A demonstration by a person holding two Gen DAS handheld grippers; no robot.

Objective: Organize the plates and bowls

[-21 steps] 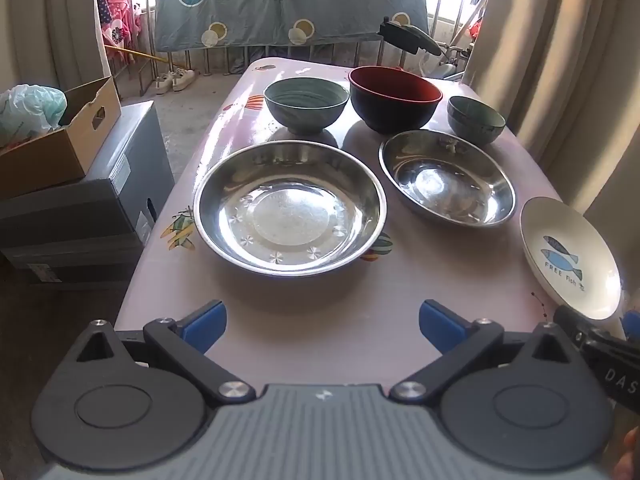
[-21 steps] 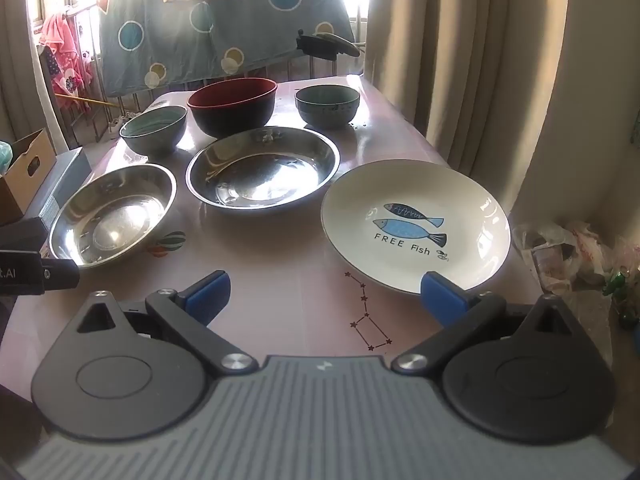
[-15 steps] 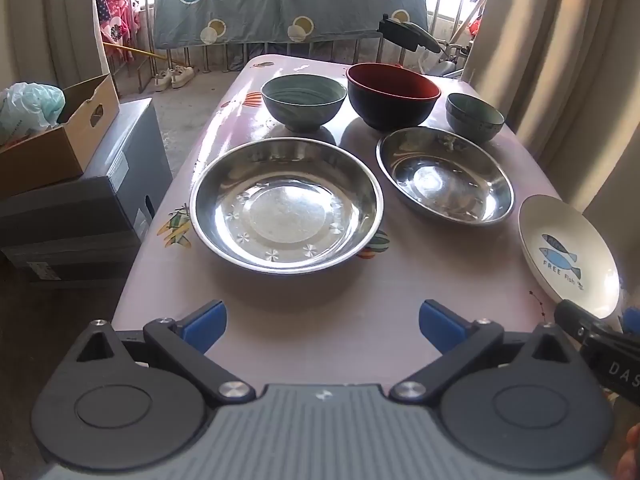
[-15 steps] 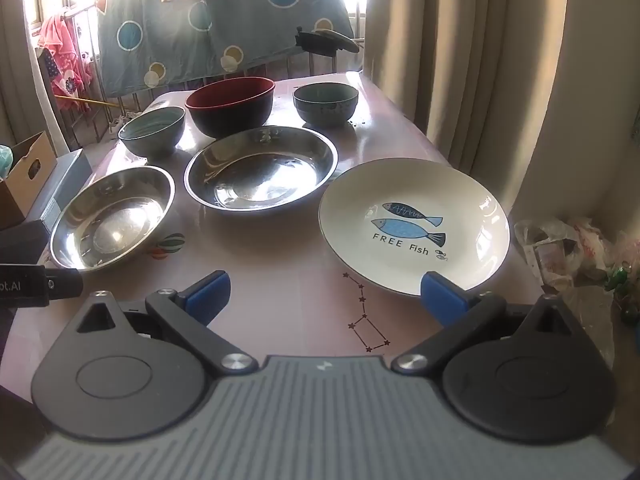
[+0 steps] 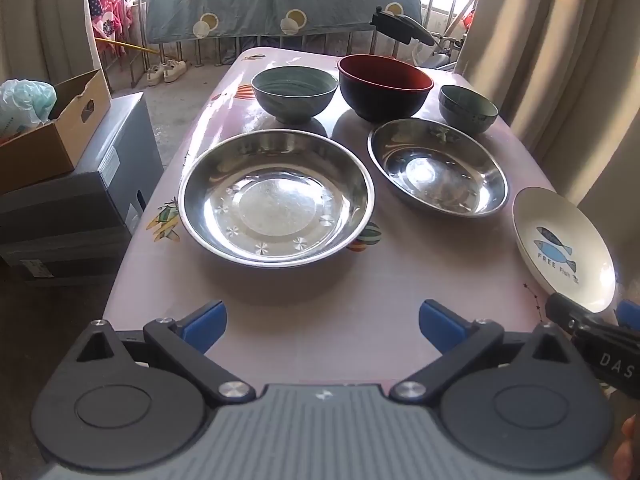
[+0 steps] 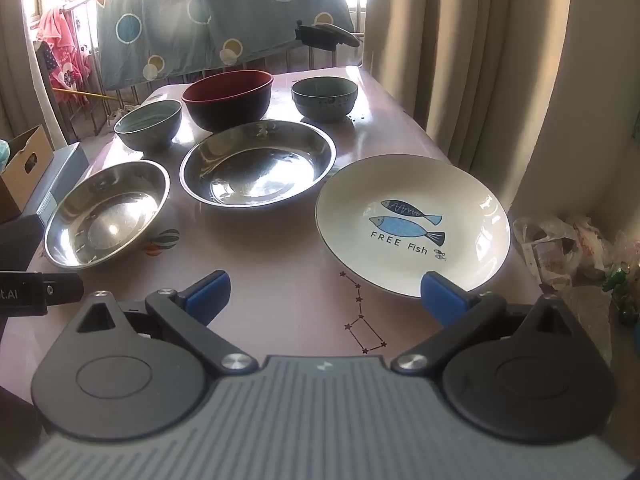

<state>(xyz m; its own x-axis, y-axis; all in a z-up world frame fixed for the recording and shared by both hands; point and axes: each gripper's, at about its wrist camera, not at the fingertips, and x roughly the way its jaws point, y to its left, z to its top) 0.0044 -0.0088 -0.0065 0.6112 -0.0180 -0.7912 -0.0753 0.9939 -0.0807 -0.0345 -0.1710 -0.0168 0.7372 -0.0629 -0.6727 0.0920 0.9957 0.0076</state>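
Holding both claws wide open and empty, you are seeing the cardboard box (image 5: 52, 136) fully only from the left claw (image 5: 322, 322); the right claw (image 6: 324, 294) alone is showing the fish plate (image 6: 412, 224) whole.

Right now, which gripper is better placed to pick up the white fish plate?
The right gripper: the white round ceramic fish plate lies just ahead, its near rim by the right finger. The left gripper faces the large steel dish.

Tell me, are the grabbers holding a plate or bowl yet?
No. The left gripper and the right gripper are both open, with nothing between their fingers.
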